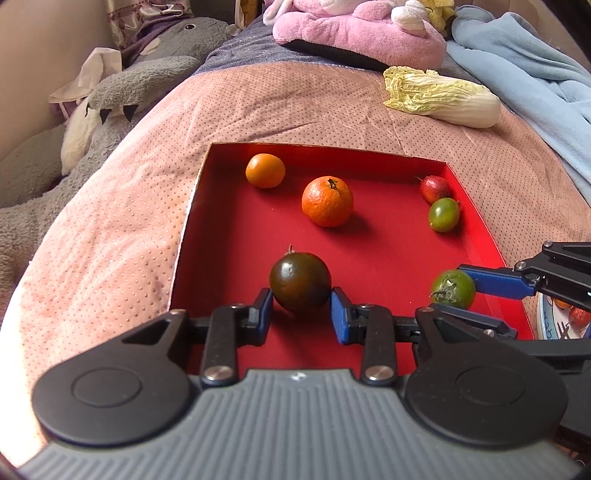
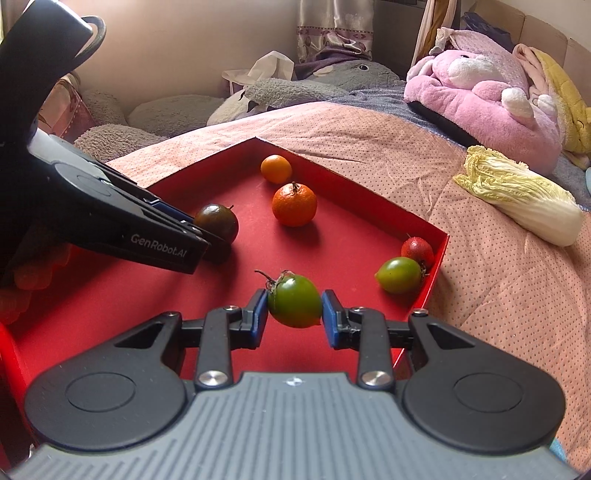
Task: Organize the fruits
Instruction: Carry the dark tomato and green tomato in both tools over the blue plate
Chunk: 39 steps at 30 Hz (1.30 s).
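Observation:
A shallow red box (image 1: 476,221) (image 2: 436,266) lies on a pink quilt. My left gripper (image 1: 301,302) is shut on a dark green-brown tomato (image 1: 300,282) (image 2: 217,221) over the box's near side. My right gripper (image 2: 294,306) is shut on a green tomato (image 2: 294,301) (image 1: 452,288) with a dry stem, held above the box floor near its right wall. Inside the box lie a small orange (image 1: 265,170) (image 2: 276,168), a larger orange (image 1: 327,201) (image 2: 294,204), a small red fruit (image 1: 435,189) (image 2: 417,251) and a small green tomato (image 1: 444,214) (image 2: 399,275).
A napa cabbage (image 1: 441,96) (image 2: 521,199) lies on the quilt beyond the box. Pink plush (image 1: 358,33) (image 2: 480,96) and grey plush (image 1: 147,74) toys line the far side, beside a blue blanket (image 1: 524,74). A plate (image 1: 550,325) with small red fruits peeks in at the right edge.

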Motion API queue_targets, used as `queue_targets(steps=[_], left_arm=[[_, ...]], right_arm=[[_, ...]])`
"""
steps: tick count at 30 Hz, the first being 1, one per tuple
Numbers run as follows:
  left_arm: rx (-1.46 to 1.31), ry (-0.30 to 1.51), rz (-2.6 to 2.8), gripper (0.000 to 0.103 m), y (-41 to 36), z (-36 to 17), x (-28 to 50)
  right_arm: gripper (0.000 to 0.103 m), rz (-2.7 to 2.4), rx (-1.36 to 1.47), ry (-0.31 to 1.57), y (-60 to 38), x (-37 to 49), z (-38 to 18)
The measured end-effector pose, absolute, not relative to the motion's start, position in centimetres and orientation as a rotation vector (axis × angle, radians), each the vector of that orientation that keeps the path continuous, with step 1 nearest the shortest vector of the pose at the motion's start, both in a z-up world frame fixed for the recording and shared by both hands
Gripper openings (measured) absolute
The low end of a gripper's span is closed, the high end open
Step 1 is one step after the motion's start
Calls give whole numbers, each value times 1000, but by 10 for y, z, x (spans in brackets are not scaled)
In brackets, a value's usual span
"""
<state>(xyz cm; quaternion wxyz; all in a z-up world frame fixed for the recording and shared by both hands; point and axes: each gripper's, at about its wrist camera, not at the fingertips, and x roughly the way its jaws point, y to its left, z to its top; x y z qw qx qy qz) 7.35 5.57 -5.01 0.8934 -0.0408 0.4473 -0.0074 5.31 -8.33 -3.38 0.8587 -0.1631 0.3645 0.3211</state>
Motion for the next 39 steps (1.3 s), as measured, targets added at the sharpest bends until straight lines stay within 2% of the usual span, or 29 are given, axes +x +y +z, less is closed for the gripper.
queue_targets(steps=[14,16,17,26,31,33,34,39], left_arm=[[-64,855,-2,36,39,-35,41],[-62,842,2,32,37,-32,37],[-68,837,2,26,36,-31,35],[-90,842,-2,25,27,-30,27],[-123,843,-7,28,28,-31,30],[-155,847,-25,40,29,-32,34],[-165,850,-27,43,28,-34,36],[-85,841,-4,44,21,-38,45]], right_arm=[[37,690,-332,741,-117,2,-20],[37,694,-327,732,-120,-3,-16],[37,696,-324,727,-122,-6,-14],[37,684,-296,707,-147,-20,-2],[37,668,-272,694,-162,-25,1],[37,662,-258,695,-168,-25,1],[37,661,-253,696,-169,-24,0],[37,669,-237,700,-173,-23,-2]])
